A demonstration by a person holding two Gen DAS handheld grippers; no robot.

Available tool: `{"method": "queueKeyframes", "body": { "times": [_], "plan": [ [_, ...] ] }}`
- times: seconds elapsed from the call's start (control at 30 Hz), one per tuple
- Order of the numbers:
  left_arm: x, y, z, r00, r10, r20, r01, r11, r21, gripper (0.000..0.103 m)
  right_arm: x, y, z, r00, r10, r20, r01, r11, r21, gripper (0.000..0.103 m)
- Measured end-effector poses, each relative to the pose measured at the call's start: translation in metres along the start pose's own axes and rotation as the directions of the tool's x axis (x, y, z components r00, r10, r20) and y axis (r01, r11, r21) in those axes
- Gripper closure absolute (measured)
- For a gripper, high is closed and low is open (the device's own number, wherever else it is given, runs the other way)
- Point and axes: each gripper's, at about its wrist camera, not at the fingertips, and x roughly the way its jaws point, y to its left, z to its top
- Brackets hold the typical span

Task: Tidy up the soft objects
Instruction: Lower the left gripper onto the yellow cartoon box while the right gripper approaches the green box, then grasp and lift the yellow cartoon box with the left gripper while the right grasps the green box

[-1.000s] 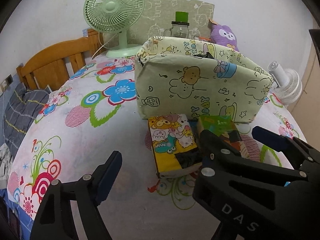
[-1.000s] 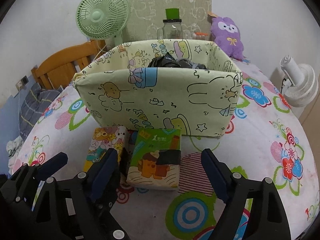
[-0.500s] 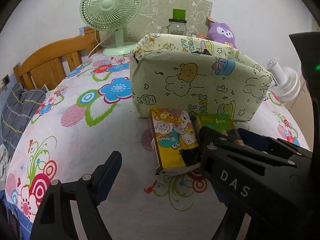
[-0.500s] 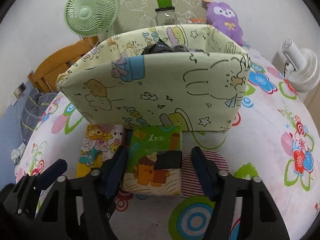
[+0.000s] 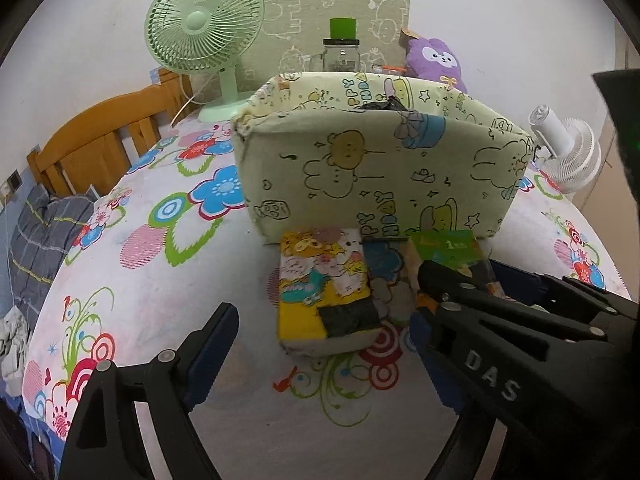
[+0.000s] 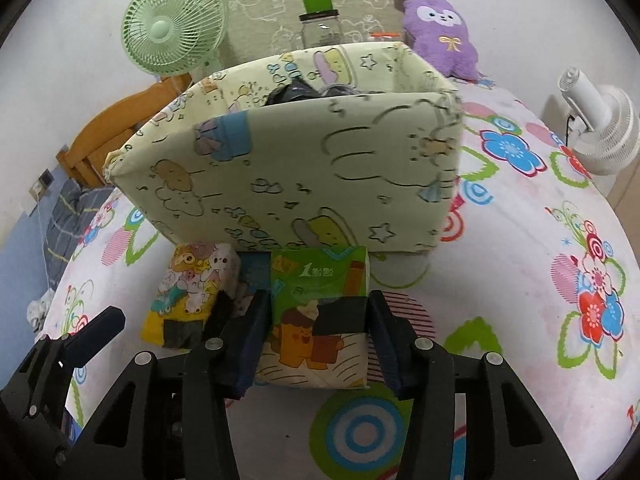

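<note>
Black plastic and dark blue pads fill the bottom of the right wrist view, where the right gripper is clamped on the green tissue pack, one pad pressed to each side of it at the lower centre of the frame. The pack lies on the flowered bedsheet, its far end just in front of the fabric storage box.

In the left wrist view the left gripper stands spread wide at the bottom of the frame, gripping nothing; only its left finger shows plainly, since the right gripper's body crosses the lower right. Between its fingers, at the centre of that frame, lies the yellow tissue pack, flat on the sheet and untouched. A third pack with a blue print is wedged between the yellow and green ones, mostly hidden.

Behind the packs the pale cartoon-print box takes up the middle of both views, open at the top, with dark cloth showing inside.

Further back, at the upper left, a green fan stands by the wooden bed rail. At top centre is a glass jar with a green lid, a purple plush toy to its right, and a white fan at the right edge.
</note>
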Motion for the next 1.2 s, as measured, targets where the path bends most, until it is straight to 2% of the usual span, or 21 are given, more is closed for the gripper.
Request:
{"method": "queueKeyframes", "body": {
  "times": [0.2,0.3,0.37,0.43,0.5,0.53,0.57,0.9,1.2],
  "plan": [
    [0.010,-0.005,0.004,1.000,0.006,-0.007,-0.006,1.000,0.008,0.014,-0.004,-0.013,-0.001,1.000,-0.010,0.003,0.010,1.000,0.025,0.051],
    [0.015,-0.008,0.006,1.000,0.010,-0.010,-0.010,1.000,0.014,0.018,-0.005,-0.017,-0.002,1.000,-0.013,0.001,0.013,0.999,0.032,0.051],
    [0.018,-0.009,0.006,1.000,0.016,-0.012,-0.015,1.000,0.015,0.022,-0.005,-0.018,-0.001,1.000,-0.012,0.001,0.012,0.999,0.033,0.051],
    [0.022,-0.008,0.007,0.999,0.022,-0.023,-0.022,1.000,0.012,0.035,-0.004,-0.019,-0.001,1.000,-0.012,-0.001,0.012,0.999,0.031,0.050],
    [0.025,-0.005,0.007,0.999,0.009,-0.036,-0.009,1.000,-0.002,0.041,-0.004,-0.018,-0.001,1.000,-0.014,0.001,0.014,1.000,0.028,0.050],
    [0.025,-0.005,0.006,0.999,0.004,-0.037,-0.004,1.000,-0.009,0.048,-0.004,-0.017,-0.001,1.000,-0.016,0.002,0.016,1.000,0.027,0.050],
    [0.024,-0.004,0.006,0.999,0.003,-0.038,-0.004,1.000,-0.012,0.051,-0.004,-0.016,-0.001,1.000,-0.017,0.002,0.017,1.000,0.026,0.050],
    [0.015,0.001,-0.002,0.999,-0.013,-0.041,0.012,1.000,-0.017,0.052,0.004,-0.003,-0.002,0.999,-0.051,0.004,0.051,0.999,-0.013,0.045],
    [0.006,0.003,-0.003,0.999,-0.018,-0.029,0.018,1.000,-0.021,0.052,-0.002,0.006,-0.004,0.999,-0.051,0.003,0.051,0.998,-0.037,0.050]
  ]
}}
